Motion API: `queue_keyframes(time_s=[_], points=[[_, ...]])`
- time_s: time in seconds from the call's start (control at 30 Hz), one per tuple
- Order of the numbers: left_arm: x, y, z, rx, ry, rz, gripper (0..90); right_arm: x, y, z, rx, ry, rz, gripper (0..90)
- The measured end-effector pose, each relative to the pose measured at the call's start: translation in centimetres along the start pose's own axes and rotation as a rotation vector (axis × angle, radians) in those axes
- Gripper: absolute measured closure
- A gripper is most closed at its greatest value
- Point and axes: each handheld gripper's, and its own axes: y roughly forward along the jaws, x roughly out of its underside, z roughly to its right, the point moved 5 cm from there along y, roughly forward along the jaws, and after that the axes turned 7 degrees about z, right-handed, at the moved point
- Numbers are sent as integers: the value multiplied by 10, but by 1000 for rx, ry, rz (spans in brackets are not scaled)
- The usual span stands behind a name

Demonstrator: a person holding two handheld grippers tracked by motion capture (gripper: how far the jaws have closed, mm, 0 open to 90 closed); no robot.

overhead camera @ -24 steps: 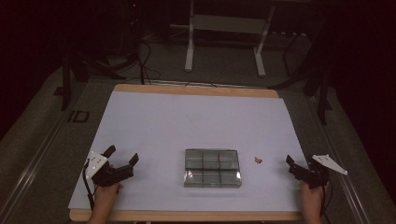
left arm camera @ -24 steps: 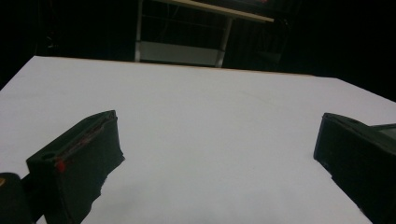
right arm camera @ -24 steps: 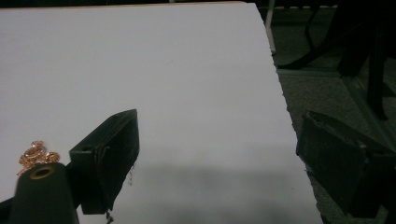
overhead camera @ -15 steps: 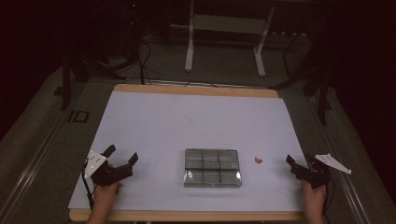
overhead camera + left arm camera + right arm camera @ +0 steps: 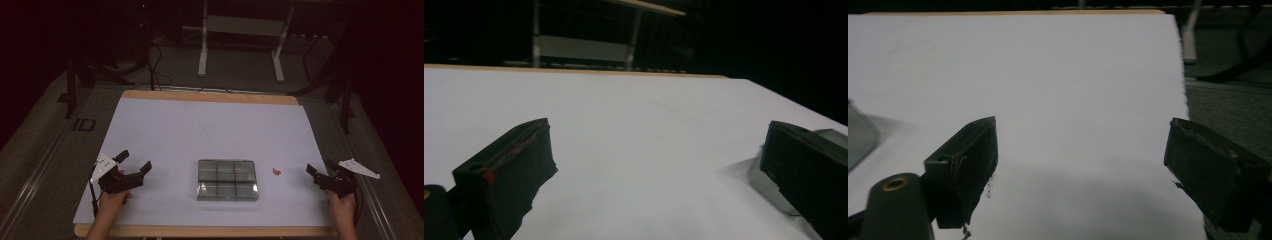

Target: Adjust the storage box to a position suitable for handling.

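1. Both hands are sitting near the front edge of the white counter (image 5: 210, 130), well apart from each other. The left hand-held gripper (image 5: 134, 162) is resting with its jaws spread wide and nothing between them; the left gripper view is looking across bare counter.
2. The right hand-held gripper (image 5: 320, 168) is doing the same over by the right edge: jaws gaping, empty.
3. The clear compartment box (image 5: 227, 179) is lying flat between the two, nearer the front edge, lid looking shut as far as I can tell. Its corner is peeking out past the jaw in the left gripper view (image 5: 769, 180).
4. A tiny reddish piece (image 5: 276, 172) is lying just right of the box, between it and the right hand-held gripper.
5. My guess: the right side is going for that little piece. To do it well, I'd be coming in low and slow, straddling it with both jaws touching the counter, then closing gently so it isn't flicking away.
6. The left one should probably be steadying the box so it isn't sliding.
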Motion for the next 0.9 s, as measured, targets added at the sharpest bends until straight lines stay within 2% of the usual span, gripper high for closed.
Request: queue_keyframes(time_s=[0.13,0.2,0.3,0.43,0.5,0.57,0.63,0.73,0.77,0.8,0.83,0.9], points=[[-11,2,10,57,-10,18,11,-10,-3,-4,-29,-35,-4,131],[-16,3,14,78,-3,28,11,-16,-6,-7,-55,-31,11,131],[-22,5,21,125,1,8,12,-26,-10,-13,-142,-24,33,130],[-25,6,31,225,42,-5,12,-35,-14,-26,-252,-56,42,125],[-26,7,36,240,69,-19,19,-37,-15,-34,-312,-65,42,124],[-25,8,42,269,89,-32,43,-38,-13,-40,-342,-78,35,124],[-24,10,46,298,109,-53,47,-37,-12,-49,-398,-84,23,128],[-21,12,51,335,145,-83,96,-35,-11,-64,-478,-136,4,138],[-19,12,53,356,167,-105,145,-34,-10,-68,-501,-169,-10,138],[-19,12,53,356,167,-105,166,-34,-10,-68,-501,-169,-10,138],[-16,14,56,372,200,-138,166,-33,-9,-73,-513,-202,-24,142],[-11,15,61,404,223,-178,218,-31,-7,-82,-554,-238,-45,203]])
